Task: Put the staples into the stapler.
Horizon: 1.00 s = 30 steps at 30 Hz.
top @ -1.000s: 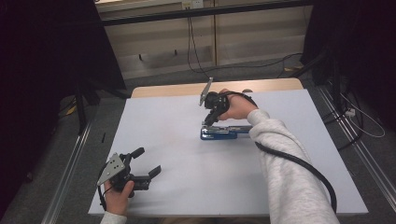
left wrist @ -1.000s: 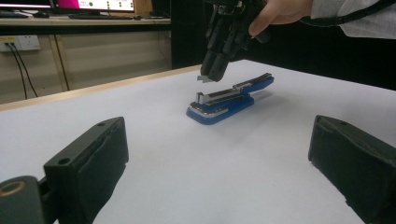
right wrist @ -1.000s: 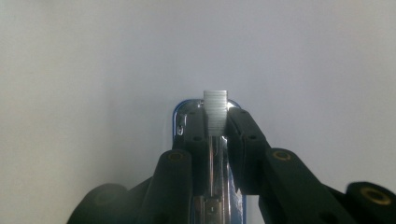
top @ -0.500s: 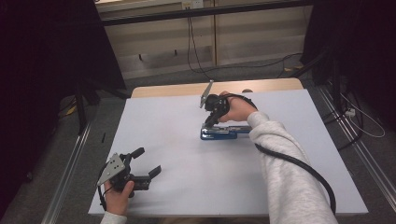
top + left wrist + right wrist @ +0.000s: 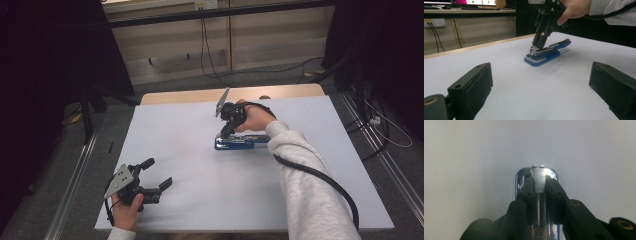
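- Right gripper point(image 5: 226, 131): seen in the high view near the middle of the table, toward the far edge, pointing steeply down onto the front end of a blue stapler point(image 5: 241, 143). In the right gripper view its jaws are closed on the stapler's metal staple strip point(image 5: 538, 182), one jaw pressed against each side.
- Right hand point(image 5: 255, 119): wrapped around the gripper body; a light grey sleeve point(image 5: 305, 180) reaches back to the near edge, and a black cable point(image 5: 320, 177) trails over it.
- Stapler: laid flat on the white table surface point(image 5: 200, 200), lengthwise roughly parallel to the far edge. In the left gripper view it is seen as a blue base with a chromed magazine point(image 5: 546, 53), the right gripper point(image 5: 539, 42) gripping its nearer end from above.
- Left gripper point(image 5: 156, 176): held by the left hand point(image 5: 127, 207) at the near left corner of the surface, well apart from the stapler. Its jaws are spread wide with nothing between them; in the left gripper view each black pad point(image 5: 474, 87) is seen at one side of the frame, with bare surface between.
- Grey three-cornered plate point(image 5: 119, 181): seen on top of the left gripper.
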Each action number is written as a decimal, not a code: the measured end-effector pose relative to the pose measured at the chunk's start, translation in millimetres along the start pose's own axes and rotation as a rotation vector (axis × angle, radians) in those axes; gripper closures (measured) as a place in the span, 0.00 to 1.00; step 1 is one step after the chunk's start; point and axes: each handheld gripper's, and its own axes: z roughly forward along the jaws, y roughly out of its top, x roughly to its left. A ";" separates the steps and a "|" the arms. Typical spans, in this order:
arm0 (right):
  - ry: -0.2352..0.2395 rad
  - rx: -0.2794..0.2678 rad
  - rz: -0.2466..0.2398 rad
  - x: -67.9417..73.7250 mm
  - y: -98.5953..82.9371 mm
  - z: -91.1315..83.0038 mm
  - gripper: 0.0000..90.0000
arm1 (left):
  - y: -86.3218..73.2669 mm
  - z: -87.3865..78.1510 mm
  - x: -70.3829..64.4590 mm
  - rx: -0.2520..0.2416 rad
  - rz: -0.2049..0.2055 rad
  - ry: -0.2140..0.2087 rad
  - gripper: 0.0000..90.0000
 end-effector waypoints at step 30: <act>0.002 0.005 -0.009 0.4 1.9 5.1 0.87 | -0.2 0.3 0.5 0.008 0.001 0.000 0.06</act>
